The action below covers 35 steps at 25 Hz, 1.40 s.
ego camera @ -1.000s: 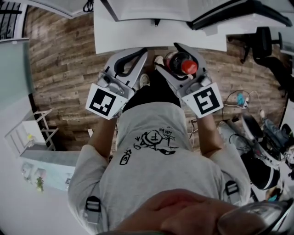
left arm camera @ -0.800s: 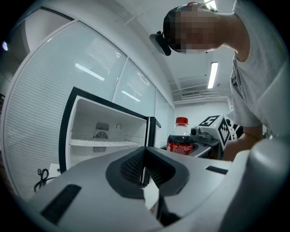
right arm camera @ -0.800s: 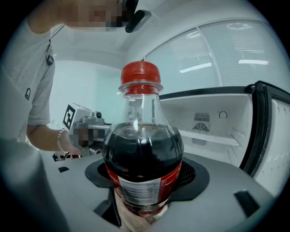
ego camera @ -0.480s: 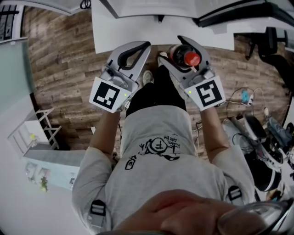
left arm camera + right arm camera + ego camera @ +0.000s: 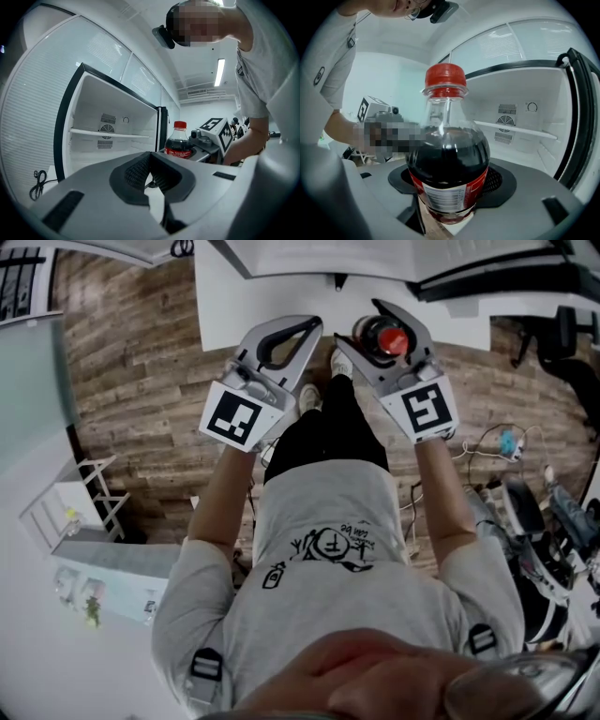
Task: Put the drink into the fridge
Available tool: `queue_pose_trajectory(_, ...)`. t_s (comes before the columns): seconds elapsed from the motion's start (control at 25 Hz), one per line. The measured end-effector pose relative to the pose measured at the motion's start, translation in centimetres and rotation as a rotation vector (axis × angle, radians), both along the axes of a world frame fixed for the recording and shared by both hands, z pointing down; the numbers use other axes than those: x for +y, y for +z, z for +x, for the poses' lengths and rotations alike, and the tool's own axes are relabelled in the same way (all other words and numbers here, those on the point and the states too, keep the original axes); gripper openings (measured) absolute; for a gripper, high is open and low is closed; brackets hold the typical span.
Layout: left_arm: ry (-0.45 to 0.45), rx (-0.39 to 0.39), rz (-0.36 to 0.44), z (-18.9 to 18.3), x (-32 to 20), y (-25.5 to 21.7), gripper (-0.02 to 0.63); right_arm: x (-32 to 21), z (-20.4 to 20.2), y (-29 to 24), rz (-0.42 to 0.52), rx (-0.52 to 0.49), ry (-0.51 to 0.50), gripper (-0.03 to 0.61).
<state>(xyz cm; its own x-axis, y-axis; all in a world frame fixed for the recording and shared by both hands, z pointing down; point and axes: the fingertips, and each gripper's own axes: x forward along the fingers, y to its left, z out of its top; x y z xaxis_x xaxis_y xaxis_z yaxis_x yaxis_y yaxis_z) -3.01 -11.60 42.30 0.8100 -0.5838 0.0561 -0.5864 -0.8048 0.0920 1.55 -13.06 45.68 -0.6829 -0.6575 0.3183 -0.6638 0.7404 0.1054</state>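
The drink is a cola bottle with a red cap and red label. My right gripper is shut on its lower body and holds it upright. In the right gripper view the bottle fills the middle, between the dark pads. The left gripper view shows that bottle off to the right. My left gripper is beside it, shut, its ribbed pads meeting with nothing between them. The white fridge stands open just ahead; its bare inside and shelf show in both gripper views.
The floor is brown wood planks. A white wire rack stands at the left. Cables and equipment lie at the right, with a black chair behind them. A black cord hangs left of the fridge opening.
Both grippers have moved forward toward the open fridge, the right one carrying the bottle. The person has stepped closer.
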Motion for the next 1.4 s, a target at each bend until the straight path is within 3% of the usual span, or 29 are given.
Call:
queue_pose_trajectory(0.64, -0.015, -0.006, 0.032, 0.7, -6.6, 4.5, 0.003, -7.7, -1.1, 4.3, -0.022, 0.011, 0.037, 0.322)
queue_pose_trajectory(1.4, -0.043, -0.007, 0.047, 1.4, -13.4, 6.0, 0.003, -16.1, -1.6, 6.5, 0.009, -0.027, 0.066, 0.322)
